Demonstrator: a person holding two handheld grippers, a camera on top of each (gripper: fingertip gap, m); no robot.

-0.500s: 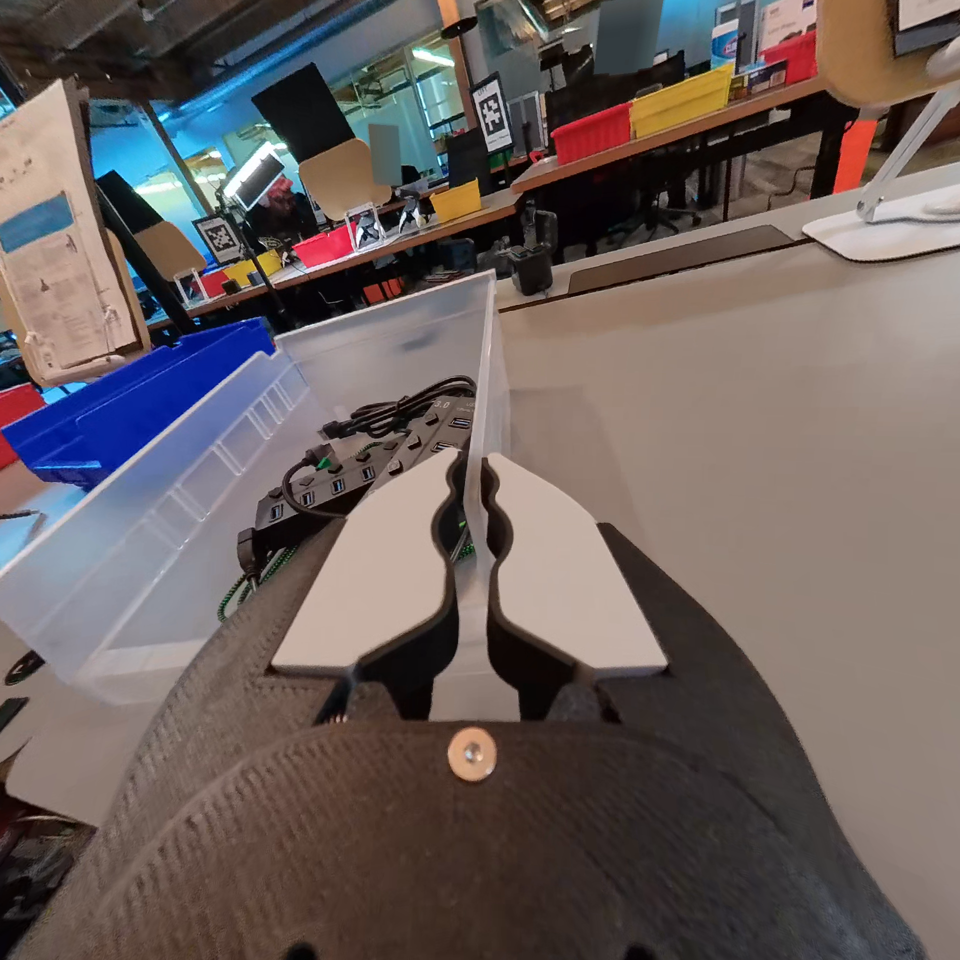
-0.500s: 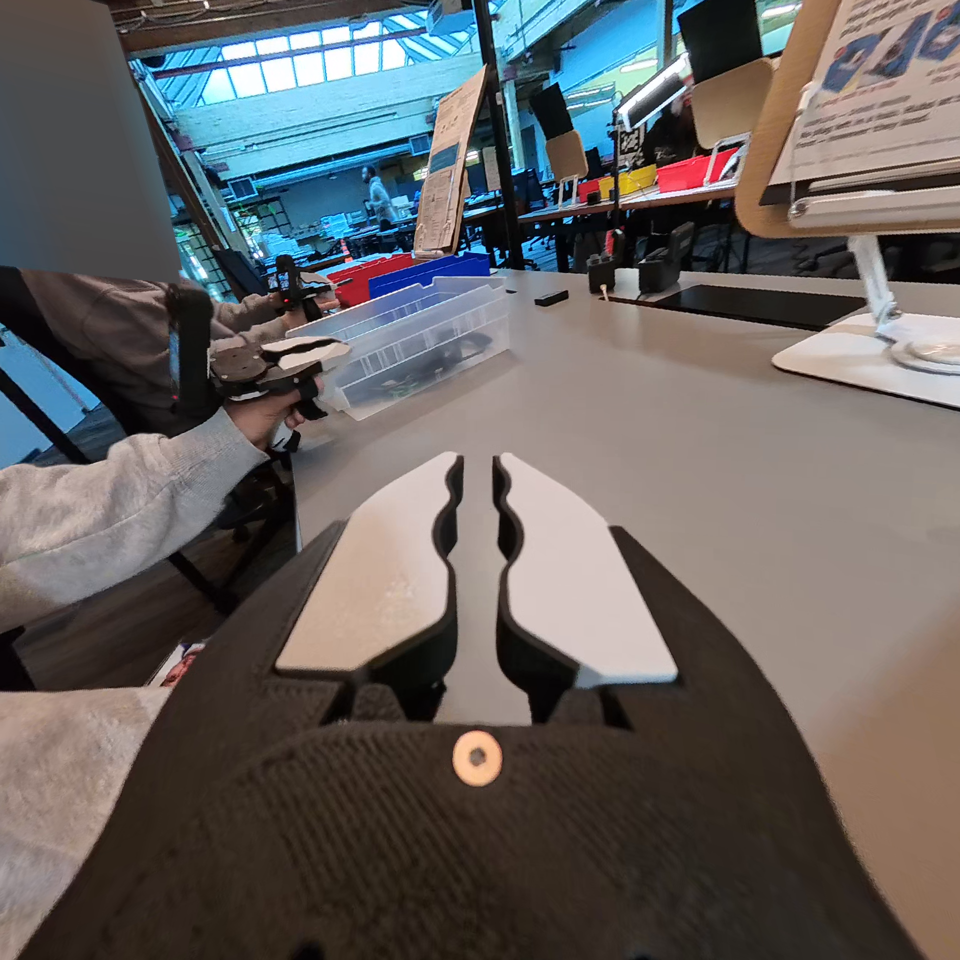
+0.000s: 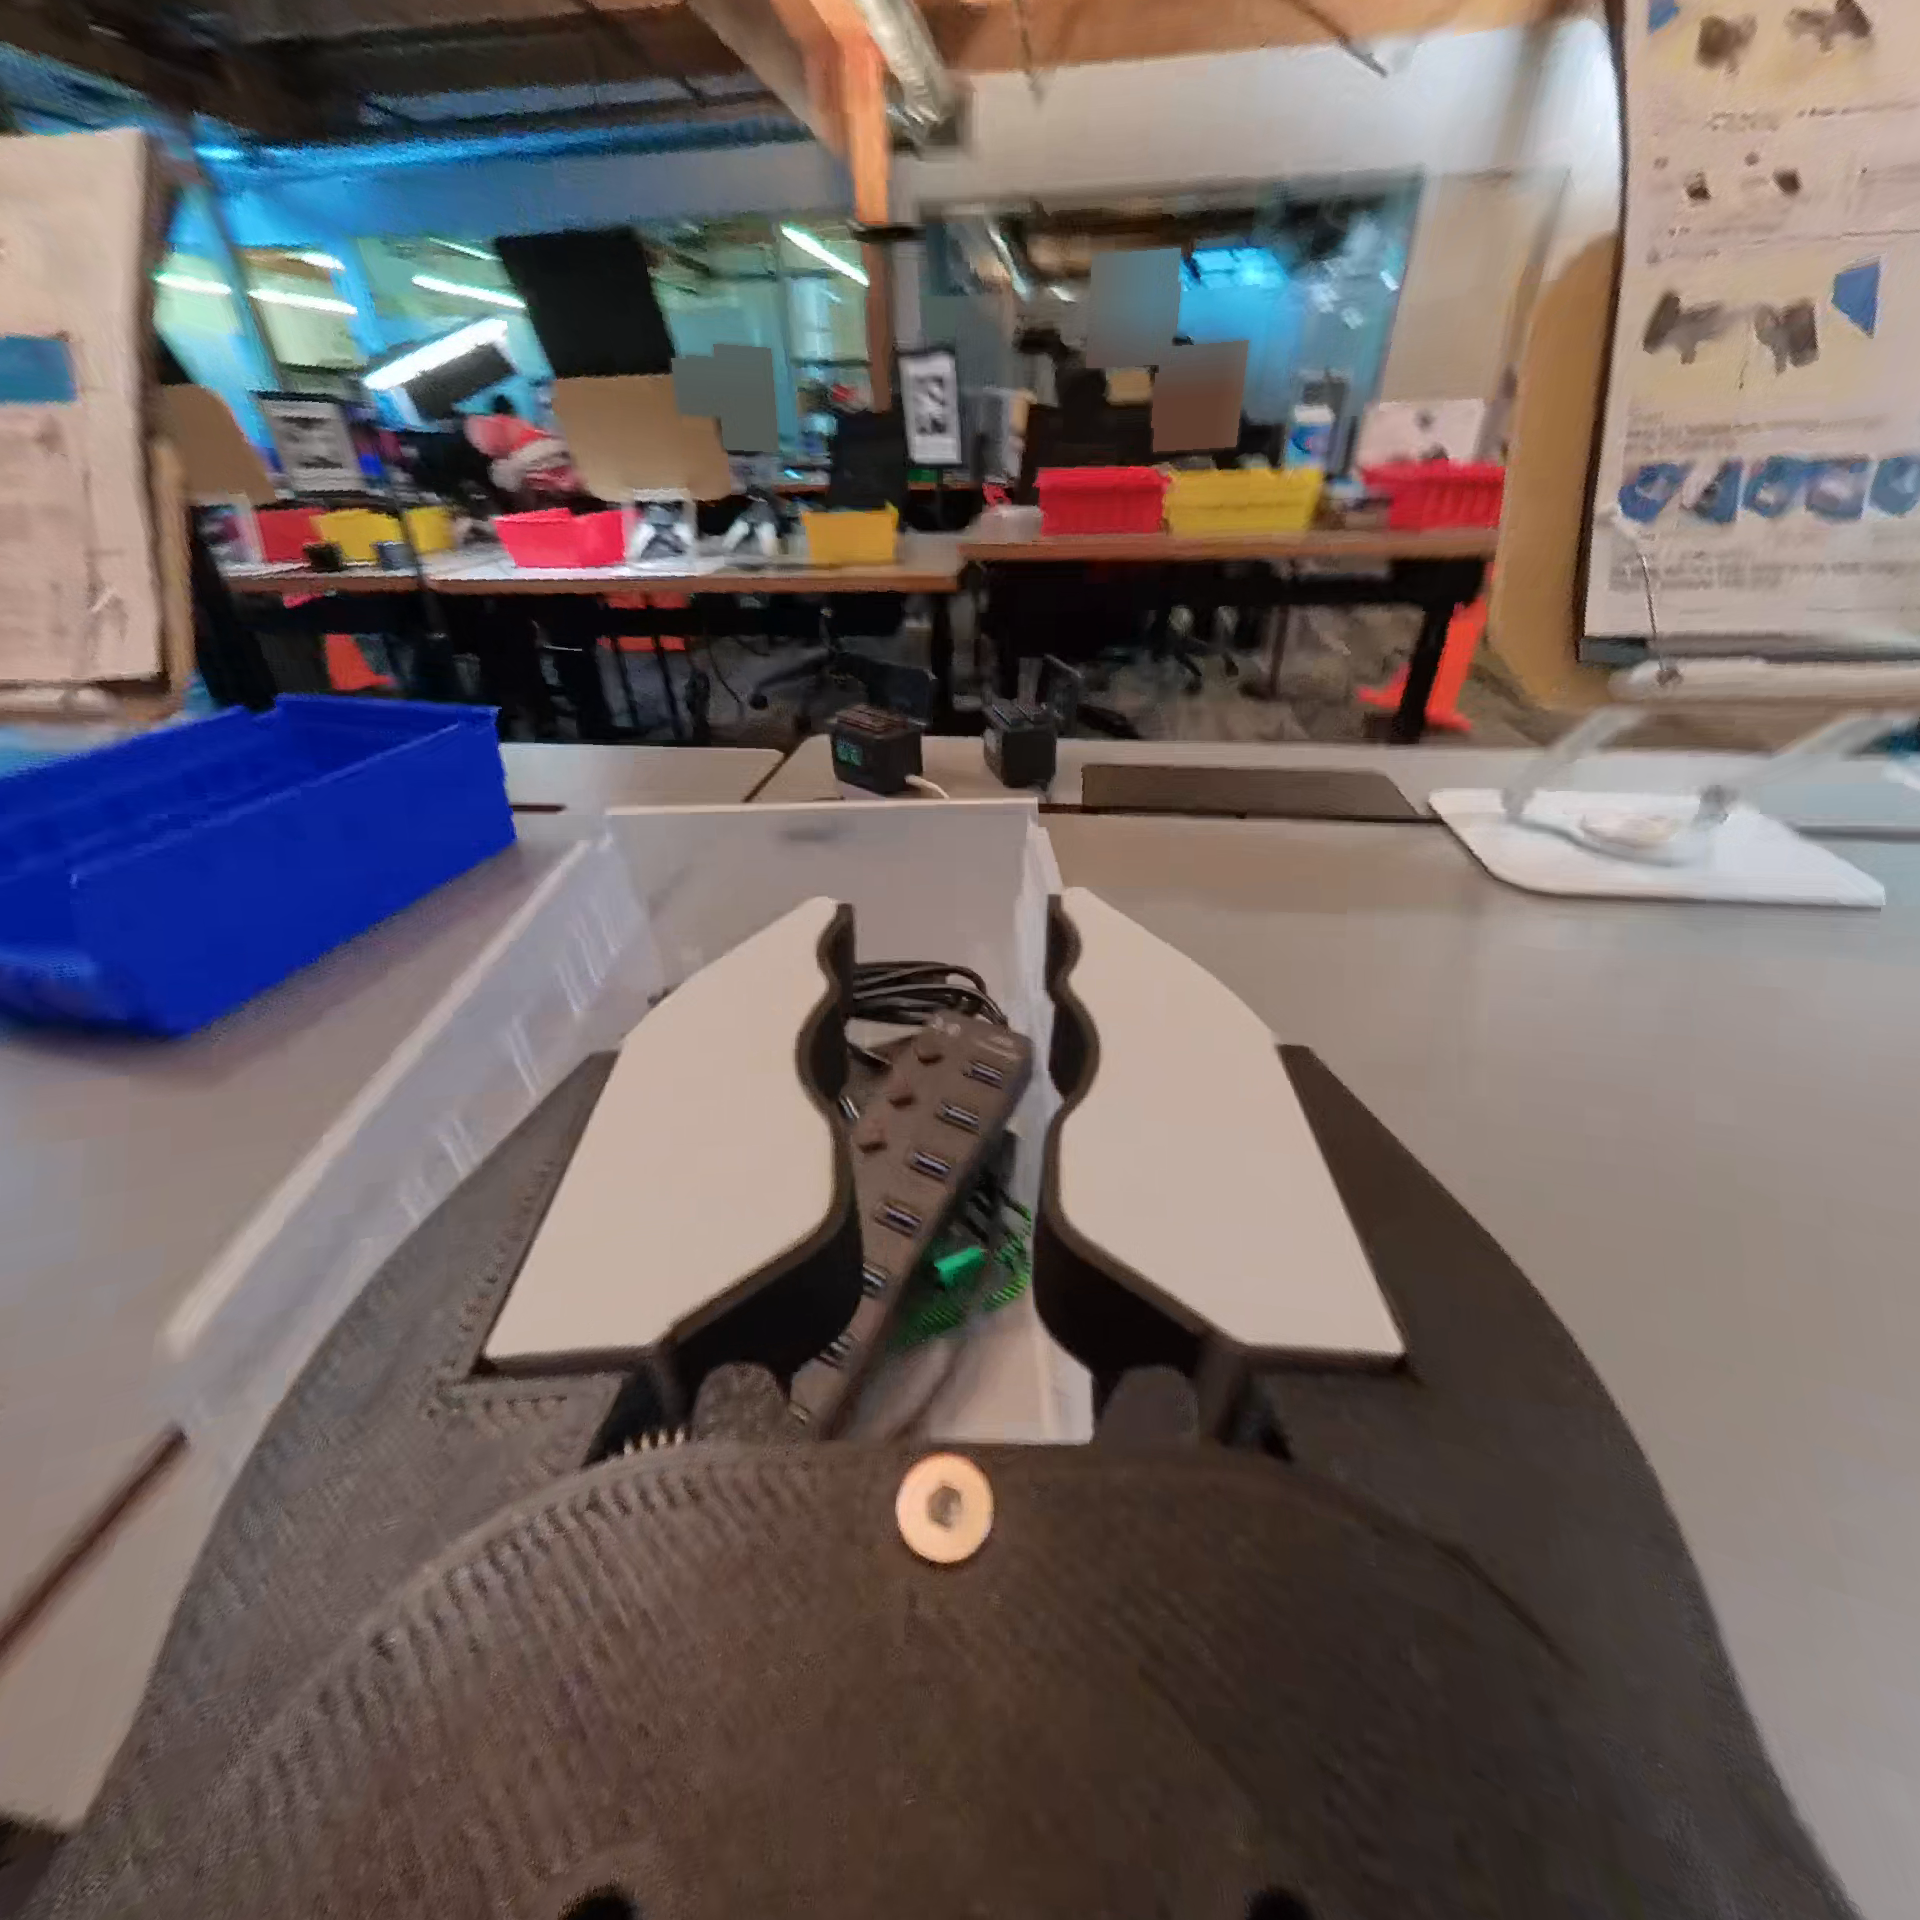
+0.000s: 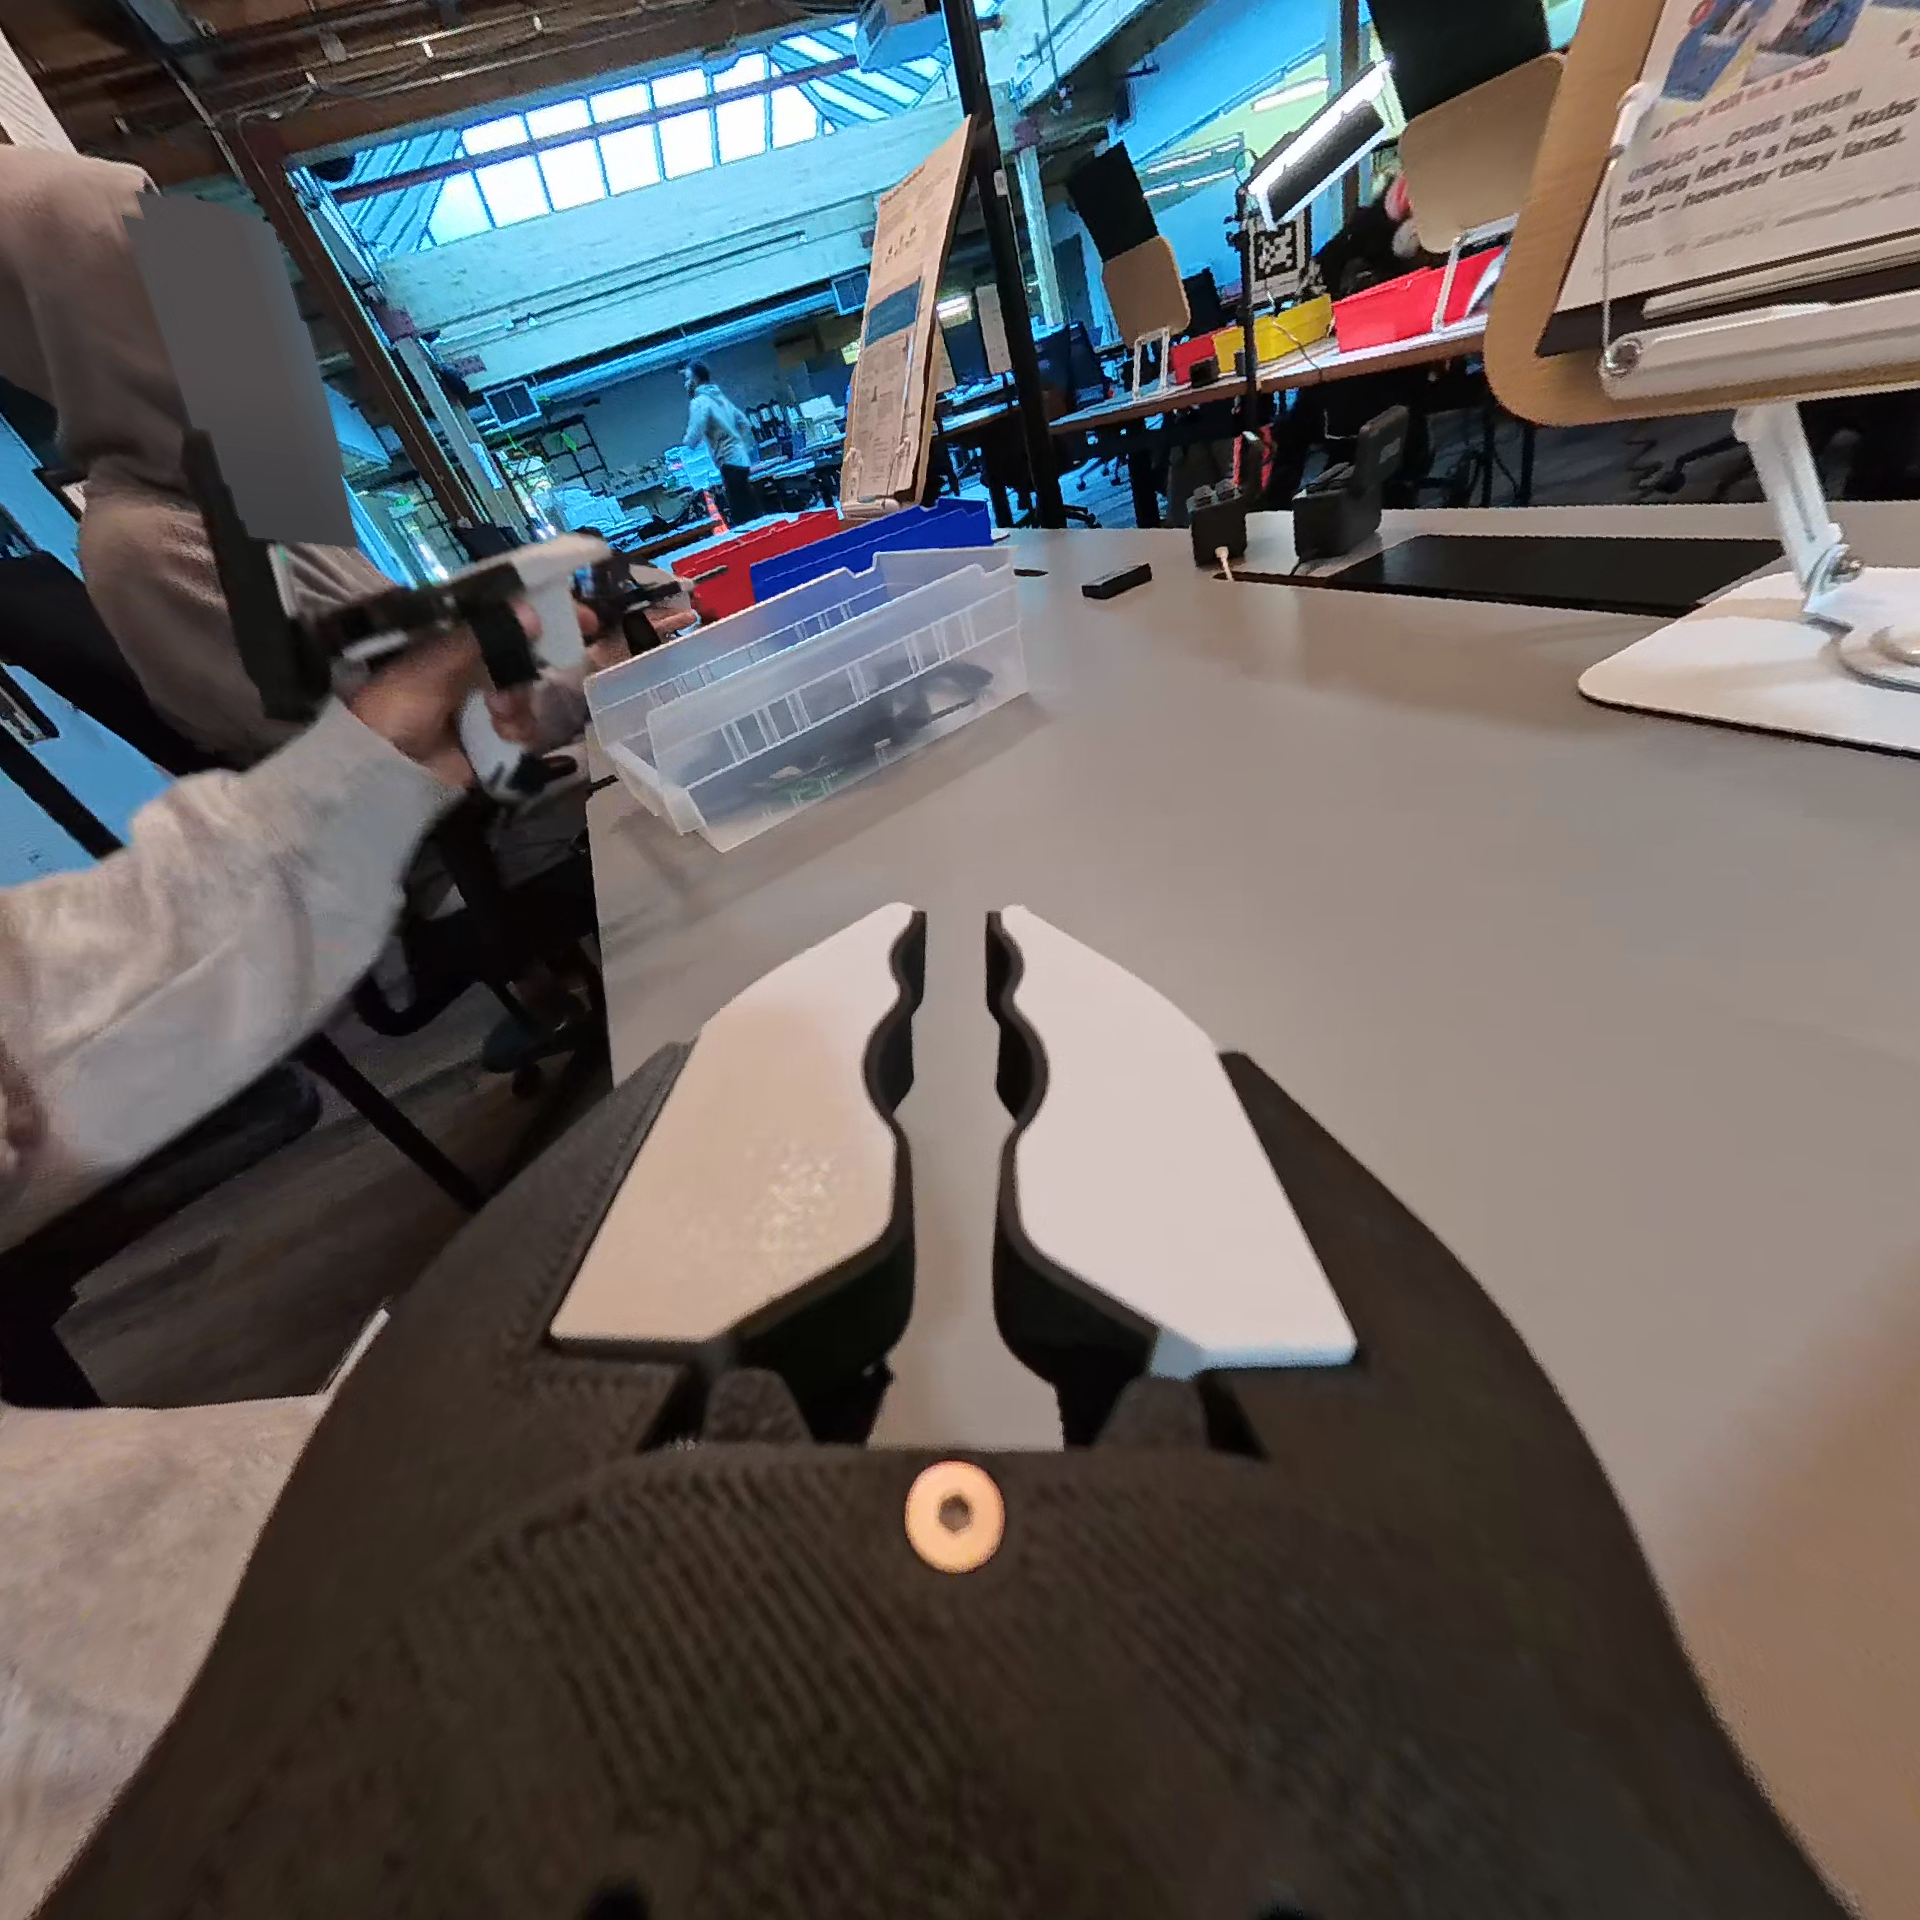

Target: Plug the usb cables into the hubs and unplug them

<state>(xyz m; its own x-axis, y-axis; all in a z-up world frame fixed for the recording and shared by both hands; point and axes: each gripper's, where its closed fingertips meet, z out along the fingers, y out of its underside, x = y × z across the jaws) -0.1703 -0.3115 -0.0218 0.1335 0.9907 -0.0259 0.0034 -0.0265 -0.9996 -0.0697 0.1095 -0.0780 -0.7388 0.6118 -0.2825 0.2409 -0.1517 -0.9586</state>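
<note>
Left wrist view: the left gripper (image 3: pixel 948 920) is spread wide and holds nothing, poised over the clear bin (image 3: pixel 727 862); a black USB hub (image 3: pixel 935 1143) and green cable (image 3: pixel 971 1273) lie between its fingers.

Right wrist view: the right gripper (image 4: pixel 954 920) is narrowly parted and empty above the bare table (image 4: pixel 1455 935), with the bin far ahead to its left.

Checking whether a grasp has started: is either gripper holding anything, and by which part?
Nothing is held. The left gripper is open above the USB hub in the clear bin; the right gripper is empty.
</note>
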